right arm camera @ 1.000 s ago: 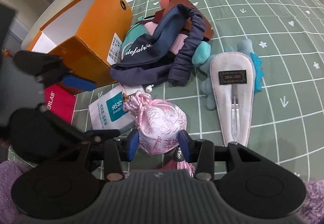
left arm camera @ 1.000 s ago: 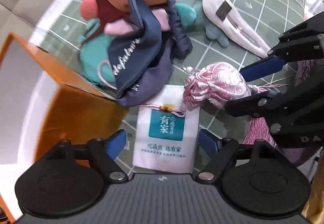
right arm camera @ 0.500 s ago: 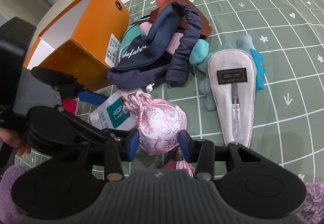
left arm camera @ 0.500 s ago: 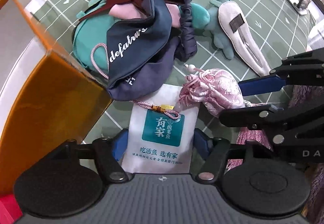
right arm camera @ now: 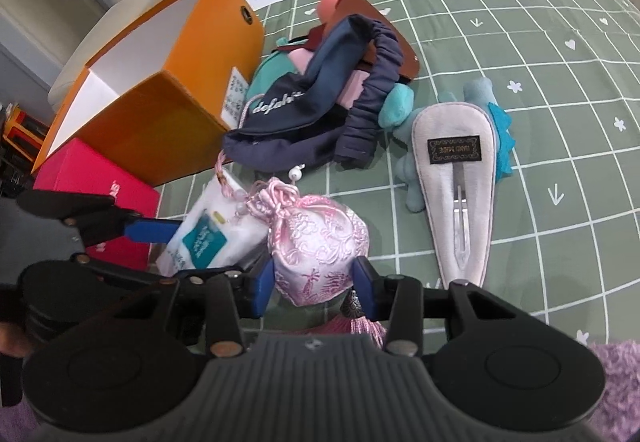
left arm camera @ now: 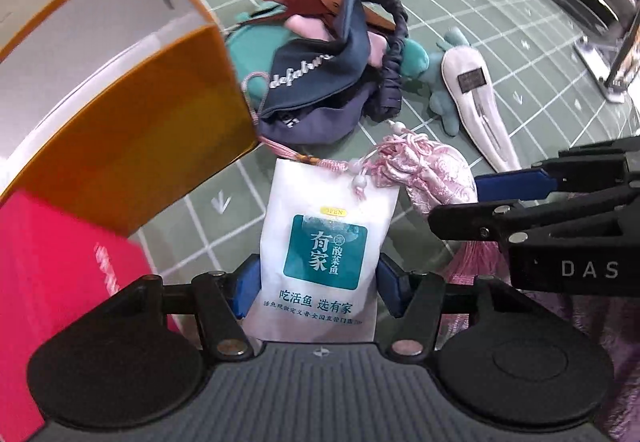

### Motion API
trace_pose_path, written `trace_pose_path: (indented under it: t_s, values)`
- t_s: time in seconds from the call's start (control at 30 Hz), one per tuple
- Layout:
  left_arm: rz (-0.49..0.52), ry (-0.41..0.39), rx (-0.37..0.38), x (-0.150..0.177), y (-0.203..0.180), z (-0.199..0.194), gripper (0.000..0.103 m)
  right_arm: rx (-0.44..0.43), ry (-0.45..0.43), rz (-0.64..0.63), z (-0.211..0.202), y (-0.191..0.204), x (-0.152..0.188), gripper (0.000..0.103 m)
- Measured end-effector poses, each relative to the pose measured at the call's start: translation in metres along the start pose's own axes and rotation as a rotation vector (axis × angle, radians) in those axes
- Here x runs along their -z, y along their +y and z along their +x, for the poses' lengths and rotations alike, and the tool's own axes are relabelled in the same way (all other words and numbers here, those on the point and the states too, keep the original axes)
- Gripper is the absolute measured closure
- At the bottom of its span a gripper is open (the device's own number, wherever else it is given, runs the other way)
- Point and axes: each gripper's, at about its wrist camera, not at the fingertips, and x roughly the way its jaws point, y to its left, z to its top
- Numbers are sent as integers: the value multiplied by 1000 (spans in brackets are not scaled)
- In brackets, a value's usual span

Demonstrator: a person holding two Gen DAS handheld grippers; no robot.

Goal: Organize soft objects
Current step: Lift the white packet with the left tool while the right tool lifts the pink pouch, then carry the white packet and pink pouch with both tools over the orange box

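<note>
My left gripper (left arm camera: 318, 288) is shut on a white packet with a teal label (left arm camera: 324, 242); the packet also shows in the right wrist view (right arm camera: 208, 238). My right gripper (right arm camera: 316, 282) is shut on a pink brocade pouch (right arm camera: 316, 238) with a tassel, seen beside the packet in the left wrist view (left arm camera: 424, 174). Behind them lies a pile of soft things: a navy drawstring bag (right arm camera: 304, 114), a teal pouch (left arm camera: 248, 46) and a pink and brown toy (right arm camera: 340, 6).
An open orange box (right arm camera: 160, 82) stands at the left, with a pink-red box (right arm camera: 92, 182) in front of it. A grey felt clip holder (right arm camera: 456, 170) lies on a teal plush on the green grid mat (right arm camera: 560, 82). A purple rug (right arm camera: 612, 374) borders the near edge.
My left gripper has closed on the white packet and lifted it, swinging left so the orange and red boxes come into view. My right gripper keeps hold of the pink pouch.
</note>
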Motion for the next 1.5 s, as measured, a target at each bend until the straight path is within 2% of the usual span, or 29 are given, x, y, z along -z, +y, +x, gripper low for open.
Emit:
trace_pose_path:
  t_s: [0.33, 0.6, 0.9, 1.17, 1.5]
  values:
    - [-79, -140, -34, 33, -7, -64, 34, 27, -73, -133, -43, 37, 20, 62]
    - [-181, -259, -44, 61, 13, -117, 34, 16, -105, -215, -74, 69, 35, 62]
    - [-248, -361, -113, 75, 48, -157, 34, -21, -162, -328, -101, 118, 40, 63]
    - [-271, -412, -157, 67, 87, -176, 34, -38, -269, -433, -119, 168, 19, 63]
    - [-265, -428, -249, 38, 130, -179, 34, -59, -399, -471, -112, 211, -44, 63]
